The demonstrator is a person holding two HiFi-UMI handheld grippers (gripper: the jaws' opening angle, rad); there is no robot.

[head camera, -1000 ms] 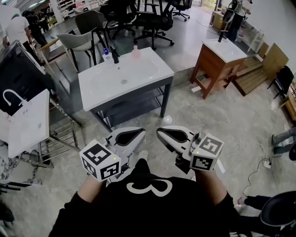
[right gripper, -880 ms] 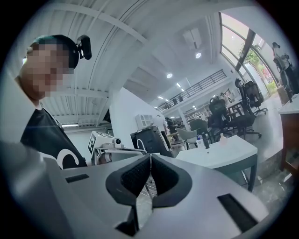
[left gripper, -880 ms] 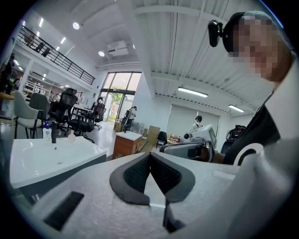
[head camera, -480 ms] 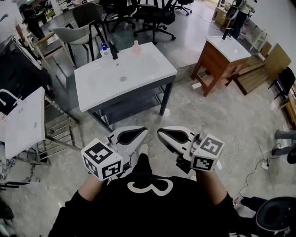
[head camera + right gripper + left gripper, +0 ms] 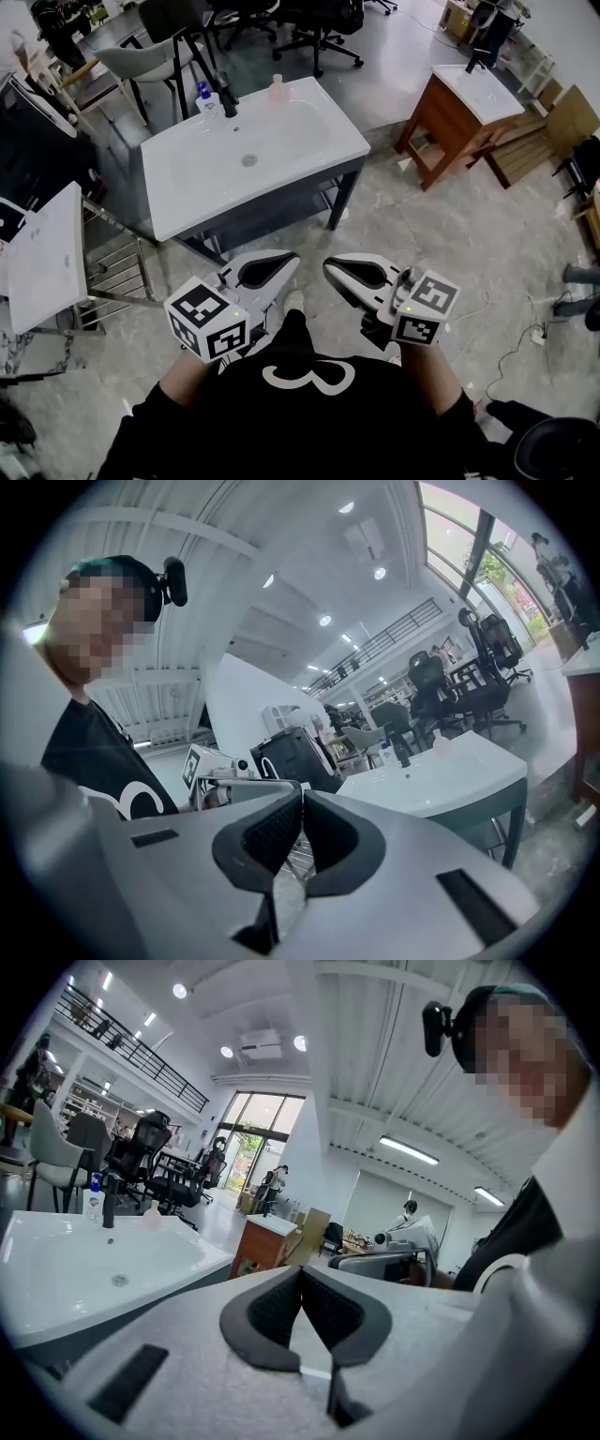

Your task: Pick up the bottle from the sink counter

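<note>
The white sink counter (image 5: pixel 309 155) stands ahead of me in the head view. At its back edge a black faucet (image 5: pixel 228 97) rises between a clear bottle with a blue cap (image 5: pixel 202 96) on its left and a small pink bottle (image 5: pixel 277 89) on its right. Both bottles also show far off: the clear bottle (image 5: pixel 92 1200) in the left gripper view and the pink bottle (image 5: pixel 438 740) in the right gripper view. My left gripper (image 5: pixel 291 258) and right gripper (image 5: pixel 330 264) are held side by side at my chest, well short of the counter. Both are shut and hold nothing.
A wooden vanity with a white basin (image 5: pixel 473 94) stands to the right. Another white sink top (image 5: pixel 42 253) and a metal rack (image 5: pixel 117 272) stand to the left. Chairs (image 5: pixel 155 56) stand behind the counter. A cable (image 5: pixel 530 342) lies on the floor at the right.
The sink counter has drawn nearer and lower in the head view as I step toward it. Both grippers keep their place at my chest, still shut.
</note>
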